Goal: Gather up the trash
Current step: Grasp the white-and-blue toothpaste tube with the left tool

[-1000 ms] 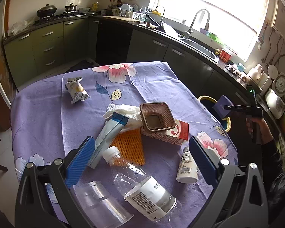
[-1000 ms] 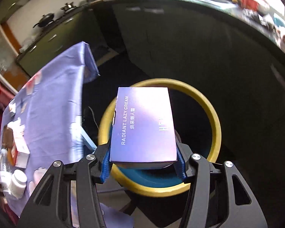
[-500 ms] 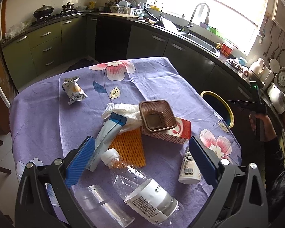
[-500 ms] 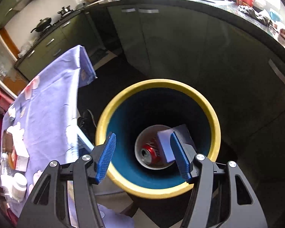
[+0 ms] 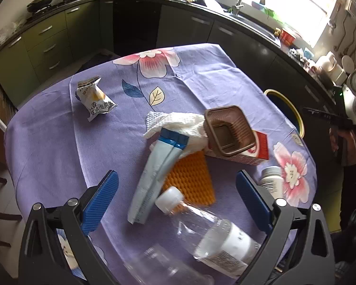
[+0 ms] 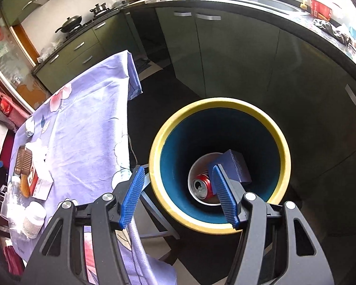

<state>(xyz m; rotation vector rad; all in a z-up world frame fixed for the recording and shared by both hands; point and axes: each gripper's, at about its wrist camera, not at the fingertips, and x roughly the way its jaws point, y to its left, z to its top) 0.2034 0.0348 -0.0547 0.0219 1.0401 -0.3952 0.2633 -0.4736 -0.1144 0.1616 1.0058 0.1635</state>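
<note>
My left gripper (image 5: 176, 200) stands open over the purple tablecloth (image 5: 59, 147), its pads either side of a clear plastic bottle (image 5: 201, 228) and a pale blue pouch (image 5: 154, 180). Beyond them lie an orange foam net (image 5: 192, 178), a white tissue (image 5: 178, 123), a brown plastic tray (image 5: 227, 130) on a red and white carton (image 5: 261, 148), a white pill bottle (image 5: 271, 180) and a snack packet (image 5: 93, 97). My right gripper (image 6: 179, 196) hangs open and empty above the yellow-rimmed bin (image 6: 282, 149), where a purple box (image 6: 237, 166) and a red can (image 6: 203, 187) lie.
A clear plastic cup (image 5: 159, 268) lies at the table's near edge. Dark kitchen cabinets (image 6: 237, 54) curve behind the bin. The bin (image 5: 294, 114) stands off the table's right edge, near the person's hand (image 5: 344, 142). Folding chair legs (image 6: 154, 211) stand between table and bin.
The purple box left my right gripper and dropped into the bin; that gripper is now open and has drifted left. My left gripper moved lower and closer over the trash pile.
</note>
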